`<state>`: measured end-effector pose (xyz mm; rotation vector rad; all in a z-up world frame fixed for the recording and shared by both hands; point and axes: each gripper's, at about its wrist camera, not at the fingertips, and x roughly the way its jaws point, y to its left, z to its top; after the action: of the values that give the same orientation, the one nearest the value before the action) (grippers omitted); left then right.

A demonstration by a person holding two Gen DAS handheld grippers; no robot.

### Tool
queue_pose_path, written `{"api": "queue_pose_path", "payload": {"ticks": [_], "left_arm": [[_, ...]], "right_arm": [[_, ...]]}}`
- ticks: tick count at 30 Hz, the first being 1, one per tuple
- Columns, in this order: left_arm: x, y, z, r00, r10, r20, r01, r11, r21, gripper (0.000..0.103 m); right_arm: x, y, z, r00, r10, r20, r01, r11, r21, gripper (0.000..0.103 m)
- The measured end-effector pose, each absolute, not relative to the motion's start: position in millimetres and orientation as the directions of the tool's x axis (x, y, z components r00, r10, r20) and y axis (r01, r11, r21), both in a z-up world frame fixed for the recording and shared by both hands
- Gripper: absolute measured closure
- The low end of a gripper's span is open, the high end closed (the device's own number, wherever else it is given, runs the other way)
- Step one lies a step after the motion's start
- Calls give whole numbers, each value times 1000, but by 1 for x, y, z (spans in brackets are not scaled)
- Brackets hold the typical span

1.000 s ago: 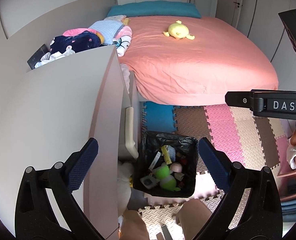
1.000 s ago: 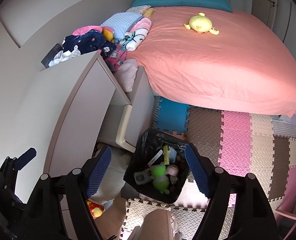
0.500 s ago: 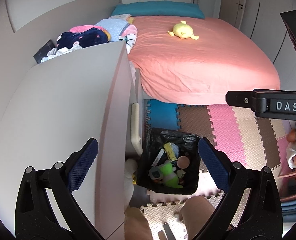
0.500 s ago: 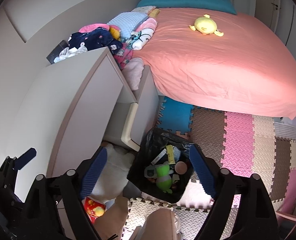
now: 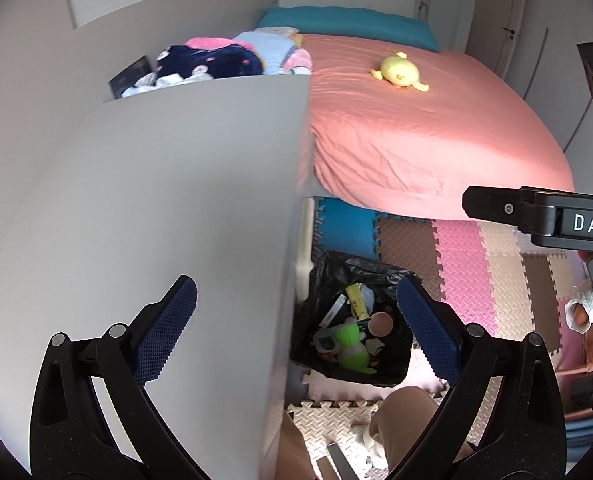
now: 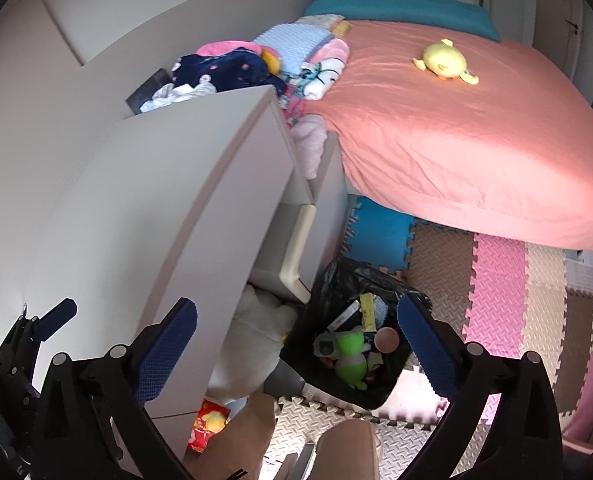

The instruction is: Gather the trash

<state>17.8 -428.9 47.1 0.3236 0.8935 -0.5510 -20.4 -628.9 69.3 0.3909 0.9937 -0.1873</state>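
Both views have drifted left since a second ago, so the dresser (image 5: 156, 220) now fills more of the left view and the bin (image 5: 352, 328) sits lower right of it. "DAS" is the one readable label, white letters on the right gripper's body as seen from the left camera; print on the red packet (image 6: 208, 426) by the dresser foot is too blurred to read. Left gripper (image 5: 296, 328) is spread wide with nothing between its blue pads, and so is the right gripper (image 6: 296, 332). Trash lies in the black-lined bin on the foam mat (image 6: 500, 280): a green toy (image 6: 350, 354), a yellow wrapper, a round pinkish lid, and smaller bits that cannot be made out. The left view hides the dresser's front; the right view shows an open drawer, a white plush (image 6: 256, 332) under it and the red packet. A yellow plush (image 5: 398, 70) sits on the pink bed (image 5: 416, 132). The person's knees are cut off at the bottom edge.
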Motion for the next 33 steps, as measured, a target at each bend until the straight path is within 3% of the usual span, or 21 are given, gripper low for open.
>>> {"api": "queue_pose_path", "payload": {"ticks": [33], "left_arm": [[3,-213,54,580,-136,-803,198,980,-23,6]], "right_arm": [[19,-432,60,512,181,-840,20,975,223,3]]}}
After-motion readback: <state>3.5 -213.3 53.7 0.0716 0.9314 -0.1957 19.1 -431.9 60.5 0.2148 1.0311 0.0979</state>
